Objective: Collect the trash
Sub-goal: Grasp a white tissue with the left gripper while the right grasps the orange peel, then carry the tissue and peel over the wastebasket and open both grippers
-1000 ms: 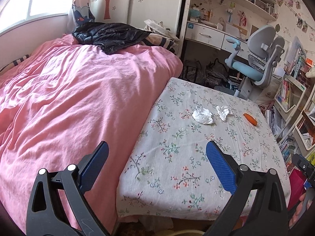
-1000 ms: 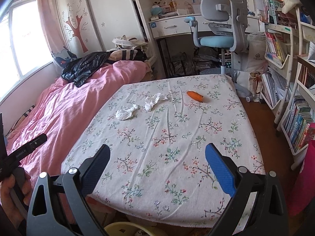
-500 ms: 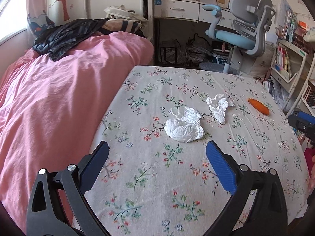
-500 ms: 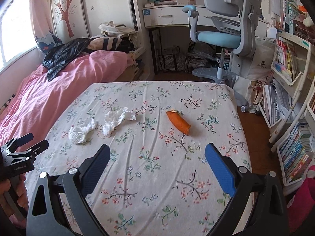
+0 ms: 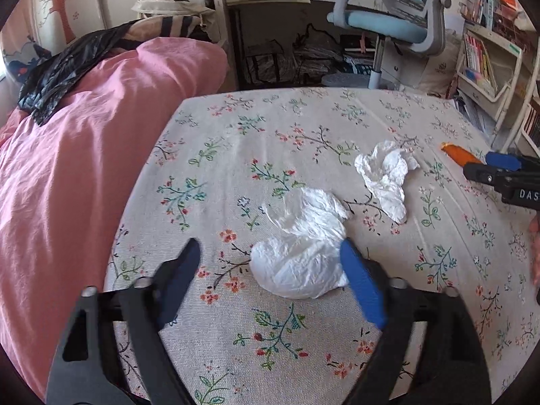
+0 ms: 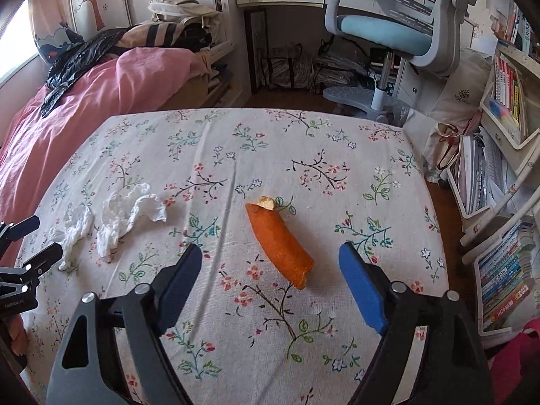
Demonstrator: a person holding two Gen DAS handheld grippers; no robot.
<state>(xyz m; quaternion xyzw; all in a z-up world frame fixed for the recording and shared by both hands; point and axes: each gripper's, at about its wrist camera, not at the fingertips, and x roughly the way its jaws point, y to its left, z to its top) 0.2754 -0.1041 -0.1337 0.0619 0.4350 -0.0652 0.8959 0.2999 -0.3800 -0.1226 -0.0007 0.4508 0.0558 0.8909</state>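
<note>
1. Covering the table, a flowered cloth (image 6: 303, 141) carries all the trash.
2. Left gripper (image 5: 270, 270), jaws just closing, straddles a crumpled tissue (image 5: 300, 253), right pad touching it.
3. Right gripper (image 6: 270, 270), also closing, brackets the orange peel (image 6: 276, 239) without contact.

Both wrist views close, angled down, sharing the floral cloth (image 5: 303, 354) and perhaps both tissues.

Matt cotton-like floral cloth (image 5: 236, 155); 2 crumpled paper tissues (image 5: 303, 253), soft; orange peel (image 6: 278, 243), seemingly pitted; glossy black plastic bag (image 5: 60, 71) at 10 o'clock.
</note>
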